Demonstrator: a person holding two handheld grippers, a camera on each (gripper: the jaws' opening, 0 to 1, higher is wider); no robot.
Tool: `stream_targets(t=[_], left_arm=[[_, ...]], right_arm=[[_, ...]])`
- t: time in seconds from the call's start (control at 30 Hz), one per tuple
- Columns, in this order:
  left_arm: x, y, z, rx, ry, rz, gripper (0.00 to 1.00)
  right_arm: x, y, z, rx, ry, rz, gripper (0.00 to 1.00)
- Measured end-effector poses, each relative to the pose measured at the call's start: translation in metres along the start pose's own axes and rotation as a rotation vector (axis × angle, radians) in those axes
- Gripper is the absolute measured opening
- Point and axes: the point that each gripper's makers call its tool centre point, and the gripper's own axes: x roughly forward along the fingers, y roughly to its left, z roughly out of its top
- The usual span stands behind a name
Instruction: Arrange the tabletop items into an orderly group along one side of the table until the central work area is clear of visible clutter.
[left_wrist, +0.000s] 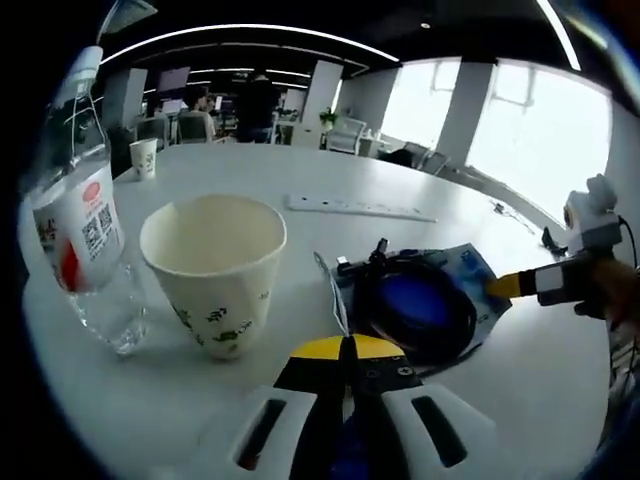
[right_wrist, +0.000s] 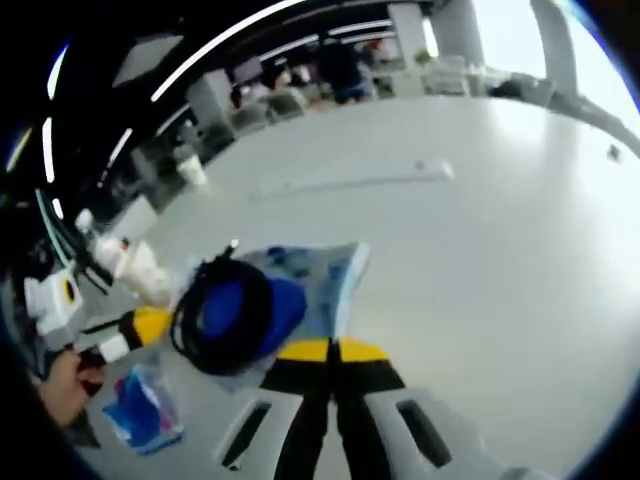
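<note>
The water bottle (left_wrist: 82, 215) has a white label with a red mark and a square code on it, but the words are too small to read. The paper cup (left_wrist: 217, 270) carries green leaf prints and no words.

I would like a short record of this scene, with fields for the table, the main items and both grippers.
table: round white tabletop
cup: white paper cup with green leaf print, upright, empty
bottle: clear plastic water bottle with red-and-white label, beside the cup
pouch: blue packet holding a coiled black cable
strip: long white power strip
left gripper: shut
right gripper: shut
</note>
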Motion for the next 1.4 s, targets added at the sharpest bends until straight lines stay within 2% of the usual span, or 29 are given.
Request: stream_targets(t=[0.43,0.77,1.0,1.13,1.27,1.33,1.4], left_arm=[[0.005,0.005,0.0,0.003,-0.018,0.027,0.01],[0.003,0.005,0.002,0.07,-0.037,0.029,0.04],[-0.002,0.002,0.007,0.098,-0.053,0.018,0.17],[-0.007,-0.001,0.012,0.103,-0.07,-0.002,0.25],[-0.012,-0.012,0.02,0.091,-0.105,-0.056,0.36],[-0.014,-0.016,0.022,0.089,-0.113,-0.068,0.45],[-0.017,-0.021,0.022,0.112,-0.109,-0.085,0.47]], right_arm=[[0.002,-0.002,-0.005,0.015,0.007,-0.002,0.0],[0.005,-0.003,-0.008,0.025,0.022,-0.003,0.03],[-0.001,-0.01,-0.008,0.05,-0.006,-0.025,0.14],[-0.007,-0.014,-0.007,0.049,-0.025,-0.036,0.28],[-0.013,-0.013,-0.005,0.05,-0.043,-0.018,0.33],[-0.017,-0.011,-0.002,0.035,-0.065,-0.013,0.4],[-0.021,-0.008,0.002,0.024,-0.079,-0.009,0.47]])
